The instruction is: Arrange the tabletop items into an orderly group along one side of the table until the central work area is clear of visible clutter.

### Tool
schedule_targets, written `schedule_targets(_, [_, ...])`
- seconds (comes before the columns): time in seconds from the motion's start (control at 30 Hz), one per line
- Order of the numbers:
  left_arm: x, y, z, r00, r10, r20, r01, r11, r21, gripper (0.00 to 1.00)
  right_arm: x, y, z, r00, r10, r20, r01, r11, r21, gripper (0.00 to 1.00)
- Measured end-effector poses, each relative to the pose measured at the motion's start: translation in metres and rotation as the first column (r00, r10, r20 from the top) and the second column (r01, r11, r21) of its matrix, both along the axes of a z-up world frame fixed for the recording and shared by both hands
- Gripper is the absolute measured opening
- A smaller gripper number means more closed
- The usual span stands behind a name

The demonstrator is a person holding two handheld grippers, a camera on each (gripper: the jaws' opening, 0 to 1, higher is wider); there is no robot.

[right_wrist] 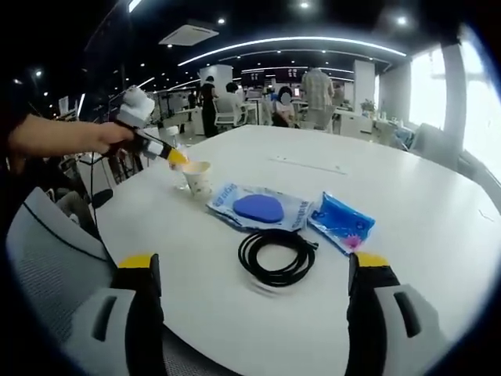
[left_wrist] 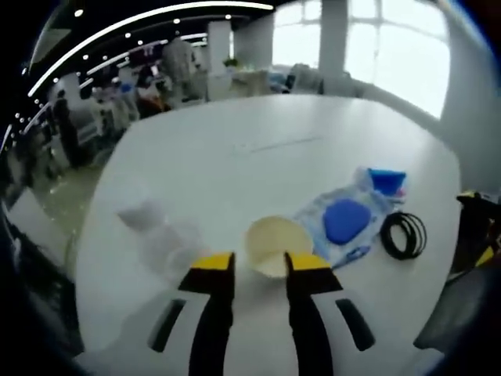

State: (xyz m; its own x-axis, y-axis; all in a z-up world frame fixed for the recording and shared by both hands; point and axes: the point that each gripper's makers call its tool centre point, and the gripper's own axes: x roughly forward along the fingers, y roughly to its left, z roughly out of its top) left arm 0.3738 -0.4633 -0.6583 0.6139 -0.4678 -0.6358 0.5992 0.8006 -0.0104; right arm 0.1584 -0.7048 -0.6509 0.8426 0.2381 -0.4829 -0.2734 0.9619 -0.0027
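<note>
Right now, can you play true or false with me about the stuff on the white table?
1. The paper cup is by the left gripper. True: the cup's rim sits between the yellow tips.
2. The black cable is stretched out straight. False: it lies coiled in a loop.
3. The right gripper is shut on the cable. False: its jaws stand wide open, short of the cable.
4. A blue oval shape shows on the wipes pack. True.
5. The small blue packet is inside the cup. False: it lies flat on the table, beside the wipes pack.
</note>
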Motion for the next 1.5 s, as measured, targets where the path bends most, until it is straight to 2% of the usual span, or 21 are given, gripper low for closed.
schedule_targets(0.3, [-0.003, 0.016, 0.023, 0.998, 0.018, 0.054, -0.017, 0.999, -0.028, 0.27, 0.0, 0.001, -0.001, 1.0, 0.003, -0.002, -0.003, 1.0, -0.002, 0.99])
schedule_targets(0.4, [-0.001, 0.025, 0.024, 0.997, 0.04, 0.072, -0.038, 0.999, -0.021, 0.29, 0.0, 0.001, 0.0, 1.0, 0.004, -0.001, -0.004, 1.0, -0.003, 0.99])
schedule_targets(0.57, [0.009, 0.043, 0.027, 0.985, 0.092, 0.144, -0.094, 0.996, 0.005, 0.41, -0.001, 0.002, 0.0, 1.0, 0.011, -0.003, -0.011, 1.0, -0.009, 0.99])
schedule_targets(0.7, [0.019, 0.049, 0.023, 0.981, 0.119, 0.153, -0.12, 0.993, -0.004, 0.51, -0.001, 0.003, -0.001, 1.0, 0.012, -0.004, -0.012, 1.0, -0.008, 0.99])
schedule_targets(0.8, [0.027, 0.05, 0.017, 0.979, 0.133, 0.155, -0.134, 0.991, -0.002, 0.51, -0.001, 0.002, 0.0, 1.0, 0.01, -0.001, -0.01, 1.0, -0.008, 0.99])
schedule_targets(0.97, [0.036, 0.048, 0.008, 0.98, 0.147, 0.132, -0.148, 0.989, -0.005, 0.5, -0.001, 0.001, 0.0, 1.0, 0.006, 0.0, -0.006, 1.0, -0.007, 0.99])
schedule_targets(1.1, [0.045, 0.047, -0.004, 0.98, 0.177, 0.086, -0.176, 0.984, -0.011, 0.49, -0.001, 0.001, 0.0, 1.0, 0.004, -0.001, -0.004, 1.0, -0.009, 0.99])
schedule_targets(1.23, [0.051, 0.046, -0.009, 0.978, 0.193, 0.076, -0.193, 0.981, -0.012, 0.46, -0.001, 0.0, 0.0, 1.0, 0.0, -0.003, 0.0, 1.0, -0.01, 0.99])
schedule_targets(1.3, [0.054, 0.046, -0.017, 0.978, 0.205, 0.04, -0.204, 0.979, -0.015, 0.46, -0.001, -0.001, -0.001, 1.0, -0.003, -0.005, 0.002, 1.0, -0.009, 0.99])
schedule_targets(1.5, [0.058, 0.047, -0.022, 0.972, 0.234, 0.031, -0.233, 0.972, -0.029, 0.44, -0.001, -0.001, -0.002, 1.0, -0.003, -0.01, 0.003, 1.0, -0.014, 0.99])
